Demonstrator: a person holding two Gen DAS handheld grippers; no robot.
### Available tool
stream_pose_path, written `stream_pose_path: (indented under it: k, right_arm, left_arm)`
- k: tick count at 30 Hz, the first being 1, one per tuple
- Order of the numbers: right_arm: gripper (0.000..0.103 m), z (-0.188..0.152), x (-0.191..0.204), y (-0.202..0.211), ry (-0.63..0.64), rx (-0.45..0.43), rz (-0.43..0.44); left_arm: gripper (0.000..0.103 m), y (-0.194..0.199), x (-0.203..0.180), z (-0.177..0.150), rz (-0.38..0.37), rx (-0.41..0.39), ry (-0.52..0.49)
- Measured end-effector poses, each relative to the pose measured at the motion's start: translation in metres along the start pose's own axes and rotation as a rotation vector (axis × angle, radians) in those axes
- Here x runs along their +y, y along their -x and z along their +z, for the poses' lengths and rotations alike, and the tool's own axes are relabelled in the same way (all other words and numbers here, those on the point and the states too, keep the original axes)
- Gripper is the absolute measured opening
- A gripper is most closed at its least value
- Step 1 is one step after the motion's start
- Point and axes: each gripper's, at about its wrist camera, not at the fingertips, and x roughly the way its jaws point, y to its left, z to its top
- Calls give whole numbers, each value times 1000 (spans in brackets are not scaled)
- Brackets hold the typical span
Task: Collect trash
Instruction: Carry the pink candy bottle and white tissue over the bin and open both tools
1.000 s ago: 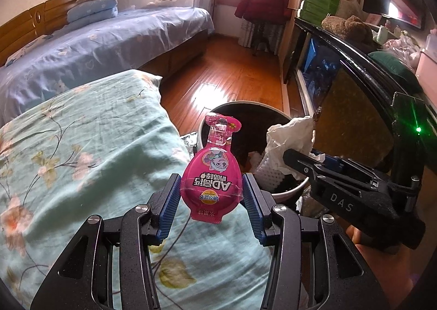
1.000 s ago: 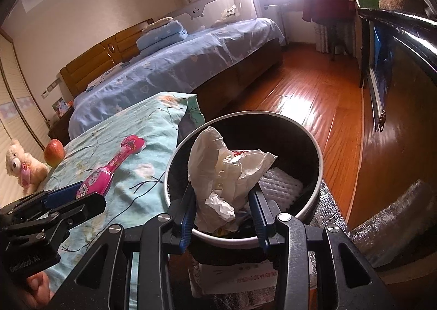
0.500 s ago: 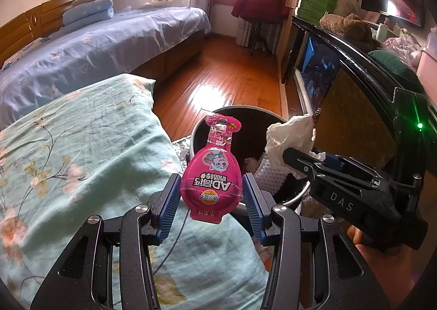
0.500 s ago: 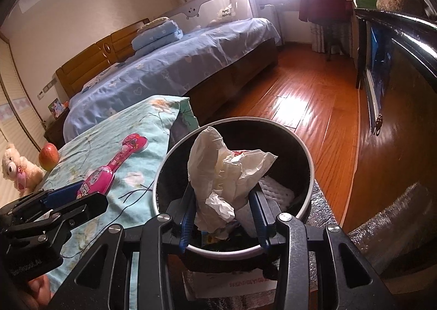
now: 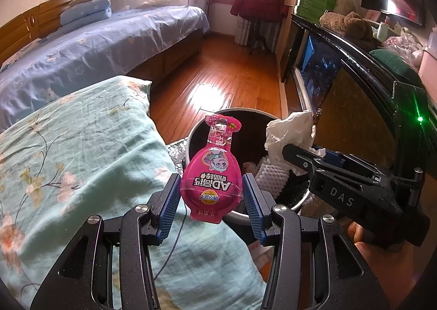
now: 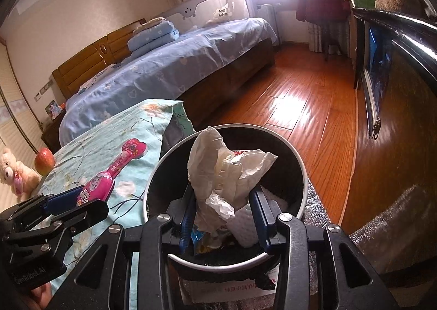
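So the trash bin (image 6: 297, 162) sits on the wood floor (image 6: 306, 97), right up against the foot corner of the bed with the floral cover (image 5: 82, 151). A second bed (image 6: 191, 56) stands behind that one, further back toward the window. A long cabinet (image 5: 355, 86) runs along the right side. An apple (image 6: 44, 160) and a teddy (image 6: 12, 173) sit at far left of the near bed. Foam and wrappers lie inside the bin.

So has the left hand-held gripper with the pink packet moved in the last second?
Yes. The left hand-held gripper has shifted toward the trash bin: the floral bedding fills less of the left wrist view, and the pink packet overlaps the bin more.
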Motion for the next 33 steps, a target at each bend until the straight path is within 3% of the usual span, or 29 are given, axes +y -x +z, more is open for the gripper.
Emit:
stream_pose_path:
  k: [33]
  right_arm:
    - [41, 8, -9, -6, -9, 27, 13]
  left_arm:
    - [45, -14, -6, 13, 2, 18, -9]
